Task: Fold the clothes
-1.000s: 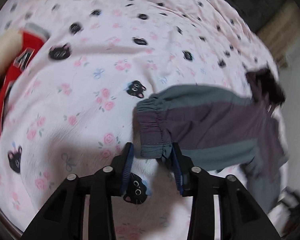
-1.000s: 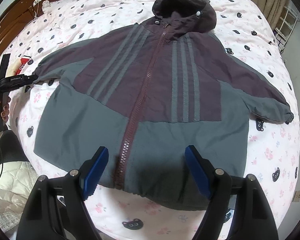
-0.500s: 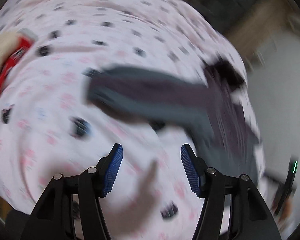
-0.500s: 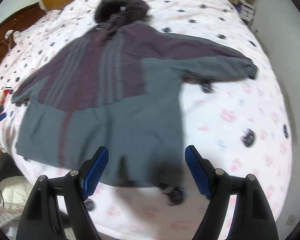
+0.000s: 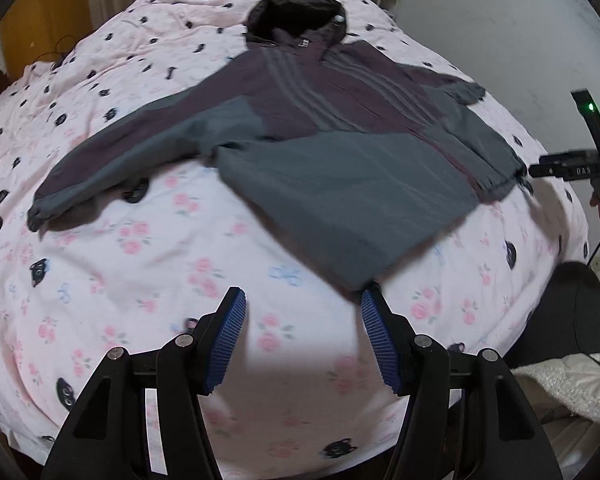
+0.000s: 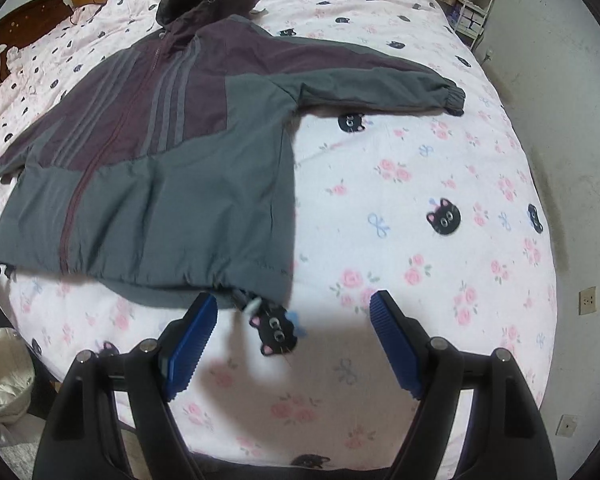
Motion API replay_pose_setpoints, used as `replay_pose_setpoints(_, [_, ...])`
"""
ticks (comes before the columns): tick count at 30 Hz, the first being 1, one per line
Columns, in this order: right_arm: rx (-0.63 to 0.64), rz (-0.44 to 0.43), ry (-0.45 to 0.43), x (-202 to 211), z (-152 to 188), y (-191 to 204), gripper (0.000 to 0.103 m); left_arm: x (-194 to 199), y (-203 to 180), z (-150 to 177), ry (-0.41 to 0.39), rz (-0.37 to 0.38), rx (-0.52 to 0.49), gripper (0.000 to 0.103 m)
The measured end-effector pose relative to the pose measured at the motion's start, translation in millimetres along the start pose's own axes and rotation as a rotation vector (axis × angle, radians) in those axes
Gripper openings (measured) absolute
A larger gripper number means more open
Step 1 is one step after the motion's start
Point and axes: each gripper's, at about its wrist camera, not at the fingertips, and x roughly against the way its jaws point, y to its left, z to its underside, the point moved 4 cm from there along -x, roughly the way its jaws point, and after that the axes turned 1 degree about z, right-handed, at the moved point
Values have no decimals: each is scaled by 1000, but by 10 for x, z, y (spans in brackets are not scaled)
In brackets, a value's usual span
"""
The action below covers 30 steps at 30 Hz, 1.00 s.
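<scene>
Looking across the pink bedspread (image 6: 440, 184), I see bare room right of the jacket (image 6: 172, 184) lying flat, zipper up; my left gripper (image 5: 302, 334) hovers spread and empty by its hem corner; my right gripper (image 6: 294, 338) gapes wide, empty, beside the hem

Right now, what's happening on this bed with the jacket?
A person is getting ready to fold a hooded jacket, holding a two-finger gripper in each hand. The jacket lies face up on the pink cat-print bedspread, zipped, with both sleeves spread out to the sides. The left gripper and the right gripper both hover open near the hem's two bottom corners, with nothing between their pads. No fold has been made yet.
</scene>
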Motion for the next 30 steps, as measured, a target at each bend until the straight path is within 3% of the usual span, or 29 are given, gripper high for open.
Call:
replay_pose_setpoints(9, [-4, -7, 5, -8, 121, -32, 80, -82, -49, -164, -74, -12, 58, 55])
replay_pose_setpoints(13, [-5, -21, -4, 8, 119, -2, 80, -186, -73, -198, -64, -135, 25, 55])
replay_pose_setpoints(17, [-5, -33, -14, 32, 114, 31, 80, -221, -86, -152, -58, -209, -31, 56])
replay_pose_setpoints(21, [-3, -45, -19, 29, 112, 70, 80, -239, -75, -132, -55, -196, -31, 55])
replay_pose_setpoints(26, [8, -43, -17, -10, 122, 95, 80, -254, -112, -134, -44, -145, -18, 24])
replay_pose_setpoints(30, [12, -39, -18, -20, 137, 88, 80, -254, -113, -149, -38, -146, -14, 15])
